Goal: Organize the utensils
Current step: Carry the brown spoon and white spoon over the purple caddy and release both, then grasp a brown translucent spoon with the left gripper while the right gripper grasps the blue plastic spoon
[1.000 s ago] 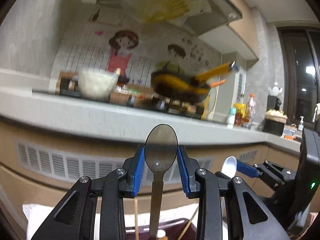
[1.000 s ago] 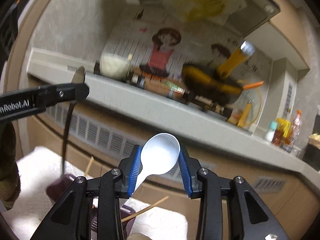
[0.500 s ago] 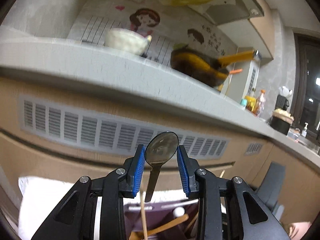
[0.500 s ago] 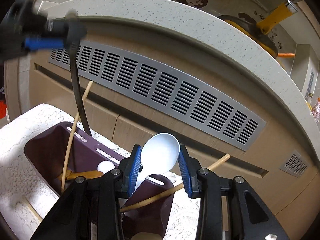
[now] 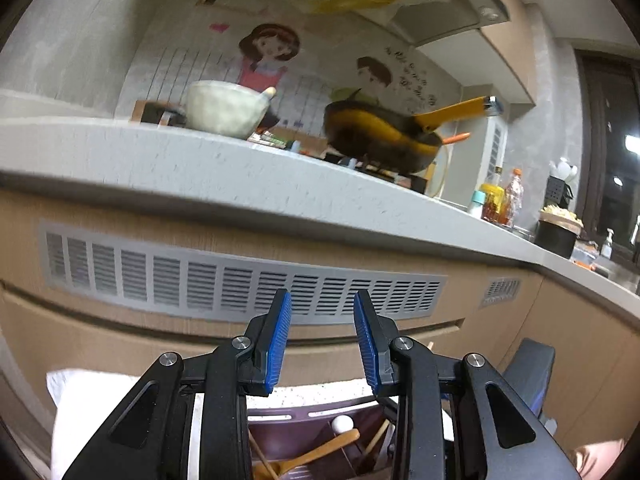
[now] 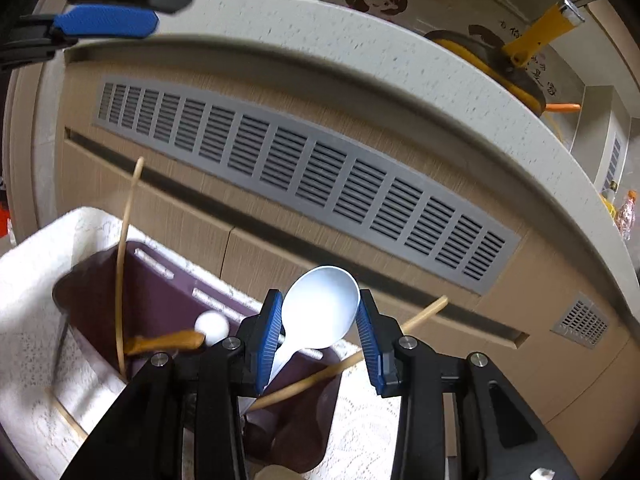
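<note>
Half the white spoon (image 6: 320, 312) handle hides behind right gripper (image 6: 320, 340) fingers (image 6: 267, 340).

A home kitchen: a speckled stone desk (image 5: 248, 168) runs across the scene, carrying a pale bowl (image 5: 224, 110) on the left, a yellow-handled pan (image 5: 384, 136) to its right, and sauce bottles (image 5: 500, 200) farther right. A cartoon splash guard (image 5: 288, 68) covers the far wall, with a vent grille (image 5: 240, 284) in the wood cabinets below.

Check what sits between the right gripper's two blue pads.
The white spoon: its bowl fills the gap in the right gripper, its handle slanting down toward the purple holder. The right wrist view shows this.
</note>
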Tool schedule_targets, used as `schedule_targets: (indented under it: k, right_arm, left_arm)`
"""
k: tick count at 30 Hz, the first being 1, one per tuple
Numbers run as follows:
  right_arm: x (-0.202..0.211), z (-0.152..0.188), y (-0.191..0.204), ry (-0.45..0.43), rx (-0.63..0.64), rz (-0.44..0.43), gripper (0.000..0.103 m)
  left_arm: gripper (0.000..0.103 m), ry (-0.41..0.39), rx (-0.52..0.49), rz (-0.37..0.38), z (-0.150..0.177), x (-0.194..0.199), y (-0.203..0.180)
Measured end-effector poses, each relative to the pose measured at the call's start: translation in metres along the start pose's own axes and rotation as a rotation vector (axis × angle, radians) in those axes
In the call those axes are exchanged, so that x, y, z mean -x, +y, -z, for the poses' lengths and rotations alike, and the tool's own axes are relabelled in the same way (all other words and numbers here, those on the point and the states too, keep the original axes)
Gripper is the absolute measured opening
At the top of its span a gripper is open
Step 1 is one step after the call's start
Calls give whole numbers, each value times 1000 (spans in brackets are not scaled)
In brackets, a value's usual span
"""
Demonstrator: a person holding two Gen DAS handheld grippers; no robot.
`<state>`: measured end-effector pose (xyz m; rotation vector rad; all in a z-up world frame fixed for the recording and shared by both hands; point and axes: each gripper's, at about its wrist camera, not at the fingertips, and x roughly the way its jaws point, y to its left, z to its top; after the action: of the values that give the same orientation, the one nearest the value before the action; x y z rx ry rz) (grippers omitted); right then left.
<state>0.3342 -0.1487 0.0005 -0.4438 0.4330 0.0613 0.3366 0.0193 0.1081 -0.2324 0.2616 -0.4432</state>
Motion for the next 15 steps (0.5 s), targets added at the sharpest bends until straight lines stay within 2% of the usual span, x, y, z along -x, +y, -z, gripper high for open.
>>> schedule_targets:
  k: [4, 6, 8, 9, 12, 15]
  right_arm:
    - [0, 4, 1, 10, -1, -12, 35]
    - [-1, 3, 0, 22, -10, -42, 35]
    - [-2, 2, -1, 44, -22, -73, 36]
    - [0, 2, -2, 49, -26, -79, 40]
    - [15, 1, -6, 25, -46, -84, 66]
    - [34, 4, -8, 5, -52, -86, 71]
  left_arm:
    - [33, -26, 4, 13, -9, 7, -1]
    - [33, -7, -11, 19, -14, 10, -3]
    - [34, 58, -43, 2, -10, 8, -8]
    - [35, 99, -58, -4, -4, 7, -9]
    - [39, 231, -85, -3, 21, 3, -11]
    - [44, 362, -97, -3, 57, 3, -10]
